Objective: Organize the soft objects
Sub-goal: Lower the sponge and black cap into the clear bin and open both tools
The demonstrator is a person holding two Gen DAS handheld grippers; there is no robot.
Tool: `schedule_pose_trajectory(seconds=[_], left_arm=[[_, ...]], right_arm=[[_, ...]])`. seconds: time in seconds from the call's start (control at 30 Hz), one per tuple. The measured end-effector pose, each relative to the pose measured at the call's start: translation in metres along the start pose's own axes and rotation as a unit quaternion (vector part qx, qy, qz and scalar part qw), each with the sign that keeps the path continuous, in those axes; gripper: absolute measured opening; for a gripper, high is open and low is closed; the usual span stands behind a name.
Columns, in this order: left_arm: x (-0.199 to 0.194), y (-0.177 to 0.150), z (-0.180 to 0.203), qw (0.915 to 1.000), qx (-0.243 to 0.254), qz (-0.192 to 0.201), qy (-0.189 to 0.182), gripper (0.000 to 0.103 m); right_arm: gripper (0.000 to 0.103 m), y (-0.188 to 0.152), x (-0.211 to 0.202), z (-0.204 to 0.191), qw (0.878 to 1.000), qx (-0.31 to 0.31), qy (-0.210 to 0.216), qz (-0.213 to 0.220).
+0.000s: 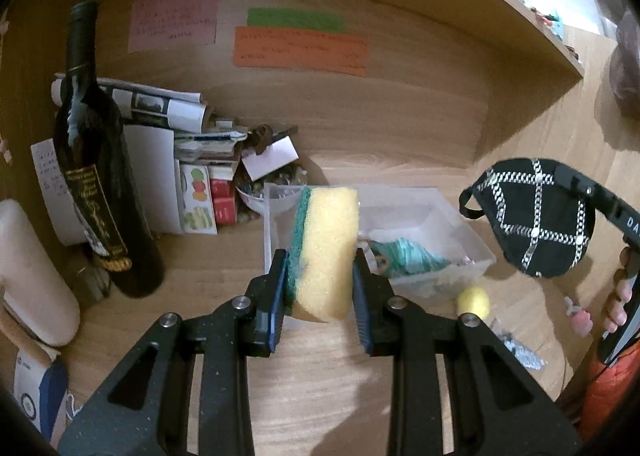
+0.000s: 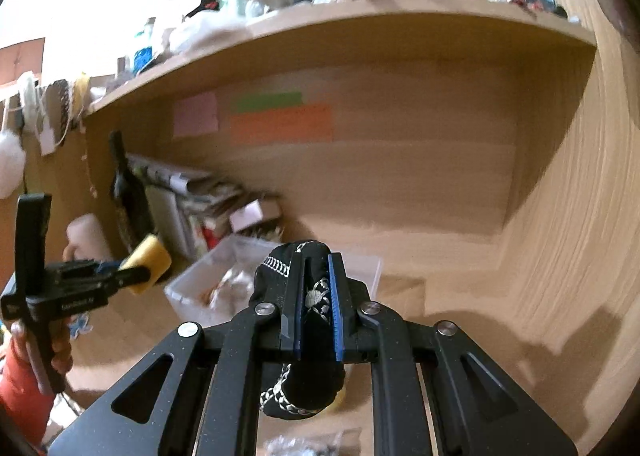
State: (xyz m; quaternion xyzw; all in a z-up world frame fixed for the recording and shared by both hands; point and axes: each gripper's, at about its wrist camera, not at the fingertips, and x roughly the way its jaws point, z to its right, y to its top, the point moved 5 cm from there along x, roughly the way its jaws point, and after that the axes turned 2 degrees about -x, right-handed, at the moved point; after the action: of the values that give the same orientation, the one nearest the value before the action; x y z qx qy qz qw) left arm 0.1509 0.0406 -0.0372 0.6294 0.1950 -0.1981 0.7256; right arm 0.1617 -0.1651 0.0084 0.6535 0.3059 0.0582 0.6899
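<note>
My left gripper [image 1: 320,260] is shut on a yellow sponge [image 1: 326,252] with a green scouring side, held upright above the near edge of a clear plastic bin [image 1: 472,240]. The bin holds a teal soft item [image 1: 408,258]. My right gripper [image 2: 316,268] is shut on a black cloth pouch [image 2: 280,264] with silver chain pattern, held in the air to the right of the bin. In the left wrist view the pouch [image 1: 532,215] hangs right of the bin. In the right wrist view the sponge [image 2: 150,258] and the bin [image 2: 188,288] sit at the left.
A dark wine bottle [image 1: 96,171] stands left, with papers and small boxes [image 1: 192,175] behind it. A cream roll [image 1: 32,276] lies far left. A small yellow ball [image 1: 474,302] and a pink item [image 1: 580,318] lie on the wooden desk [image 1: 320,396]. A shelf [image 2: 360,23] overhangs.
</note>
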Motion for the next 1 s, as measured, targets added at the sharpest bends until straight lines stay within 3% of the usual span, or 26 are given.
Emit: schedule_pose_trajectory(seconds=[0.4, 1.0], left_arm=[[0.044, 0.013, -0.017, 0.9994, -0.011, -0.030, 0.012, 0.030], [0.107, -0.001, -0.013, 0.9956, 0.007, -0.090, 0.024, 0.030]], right_arm=[[0.010, 0.011, 0.054, -0.001, 0.999, -0.015, -0.029, -0.014], [0.010, -0.036, 0.139, -0.018, 0.988, -0.060, -0.014, -0.143]])
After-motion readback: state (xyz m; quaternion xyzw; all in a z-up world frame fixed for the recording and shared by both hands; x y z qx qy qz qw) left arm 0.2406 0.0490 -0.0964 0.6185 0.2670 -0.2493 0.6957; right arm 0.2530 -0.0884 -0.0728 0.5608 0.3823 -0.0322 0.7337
